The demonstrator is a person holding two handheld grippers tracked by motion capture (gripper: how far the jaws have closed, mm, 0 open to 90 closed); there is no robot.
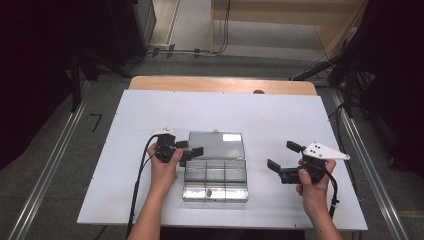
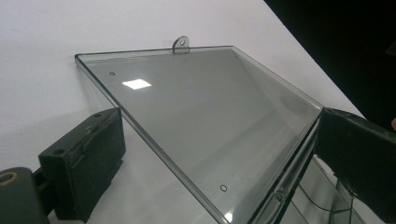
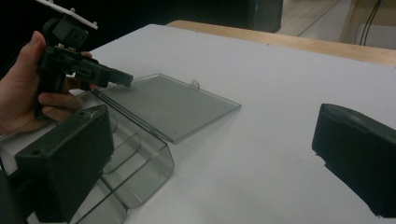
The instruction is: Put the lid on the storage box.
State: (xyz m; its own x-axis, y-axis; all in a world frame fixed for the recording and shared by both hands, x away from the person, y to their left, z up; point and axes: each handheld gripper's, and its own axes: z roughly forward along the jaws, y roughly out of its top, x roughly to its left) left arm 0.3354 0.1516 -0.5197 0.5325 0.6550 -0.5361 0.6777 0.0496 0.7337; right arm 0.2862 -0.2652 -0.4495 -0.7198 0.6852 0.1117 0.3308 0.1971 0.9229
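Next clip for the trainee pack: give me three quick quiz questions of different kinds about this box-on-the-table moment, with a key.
1. True or false: the lid of the clear plastic box lies open, flat on the white table.
2. Multiple choice: where is the left gripper? A) at the box's left edge, near the hinge; B) far from the box, by the table's far edge; C) inside a compartment.
3. Short answer: is the right gripper touching the box, and how do its jaws stand?

Key
1. True.
2. A.
3. No; it is held apart from the box, to its right, with its jaws spread open and nothing between them.
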